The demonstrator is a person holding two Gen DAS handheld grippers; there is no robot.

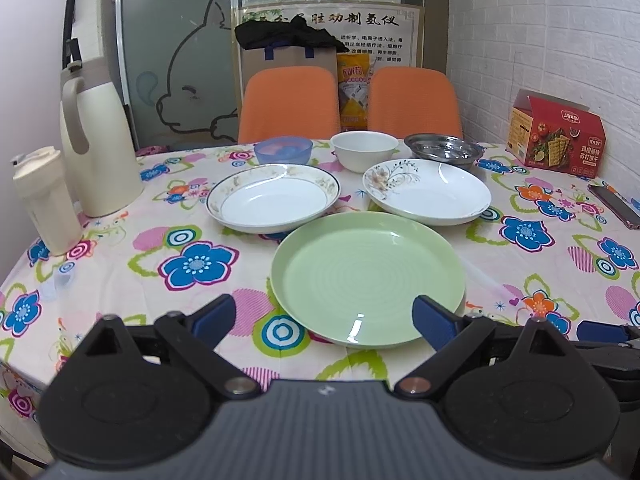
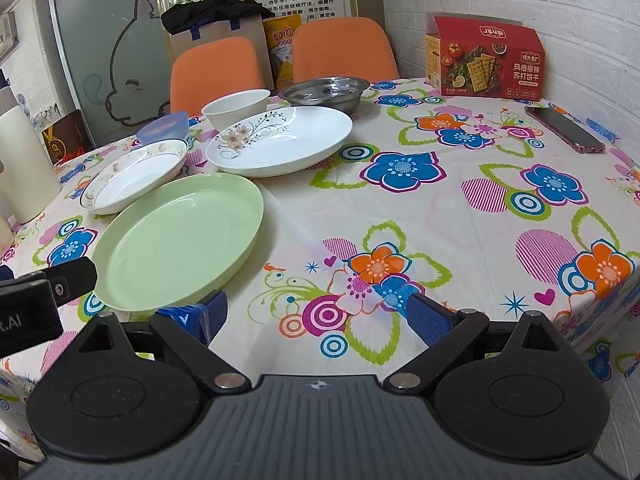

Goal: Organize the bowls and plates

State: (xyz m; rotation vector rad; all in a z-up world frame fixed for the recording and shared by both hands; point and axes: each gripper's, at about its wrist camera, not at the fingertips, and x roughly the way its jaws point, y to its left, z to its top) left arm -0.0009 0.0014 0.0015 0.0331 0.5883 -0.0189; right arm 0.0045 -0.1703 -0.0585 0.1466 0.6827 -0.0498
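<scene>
Both tongs wide open, empty: left gripper (image 1: 322, 322) hovers at near rim of green plate (image 1: 368, 276), likely stack base; right gripper (image 2: 316, 316) idle over tablecloth (image 2: 460, 208)

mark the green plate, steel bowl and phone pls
green plate (image 1: 368, 276), left wrist view, centre of its well
steel bowl (image 2: 325, 89), right wrist view, inner floor
phone (image 2: 564, 129), right wrist view, middle of its screen
</scene>
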